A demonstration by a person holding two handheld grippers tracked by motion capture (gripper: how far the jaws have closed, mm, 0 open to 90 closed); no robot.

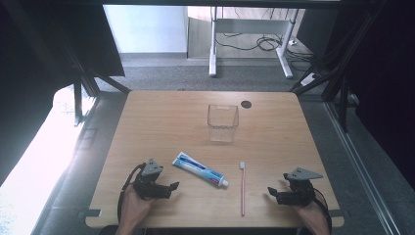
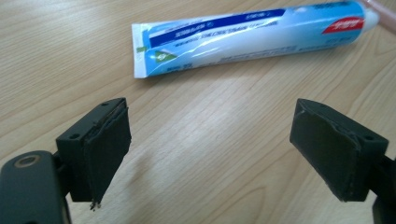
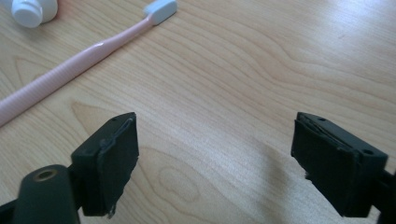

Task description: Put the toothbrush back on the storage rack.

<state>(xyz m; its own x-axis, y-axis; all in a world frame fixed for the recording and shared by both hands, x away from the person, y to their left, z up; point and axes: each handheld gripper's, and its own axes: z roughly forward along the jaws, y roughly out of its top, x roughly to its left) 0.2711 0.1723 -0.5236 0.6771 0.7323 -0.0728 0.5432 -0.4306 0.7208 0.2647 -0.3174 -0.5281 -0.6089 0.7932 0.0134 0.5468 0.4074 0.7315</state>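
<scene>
Toothpaste tube [image 1: 200, 169] lies flat on the wooden table [image 1: 147, 122], diagonal, cap end [image 1: 224, 183] toward the toothbrush [image 1: 242, 188]. The pink toothbrush lies just beside it on the right, head [image 1: 242, 165] pointing away from the person, not touching the tube. A clear plastic cup [image 1: 223, 122] stands upright farther back, well apart from both.

Left gripper [image 1: 169, 188] rests near the flat crimped end of the tube [image 2: 140, 51], jaws wide and empty, only bare table between them. Right gripper [image 1: 271, 192] sits right of the toothbrush, jaws also wide, nothing between.

Risks, as I judge them:
- Tube is soft and glossy, so a grip at the thin crimped end can slip, or the tube swings down when lifted.
- Too strong a squeeze in the middle can push paste against the cap.
- Toothbrush handle [image 3: 60, 74] is thin and low on the table; the pads can close above it, or push it so it rolls, e.g. against the cap [image 3: 33, 10].
- Cup is light and transparent, so its rim is hard to judge; a tilted drop can knock it over.
</scene>
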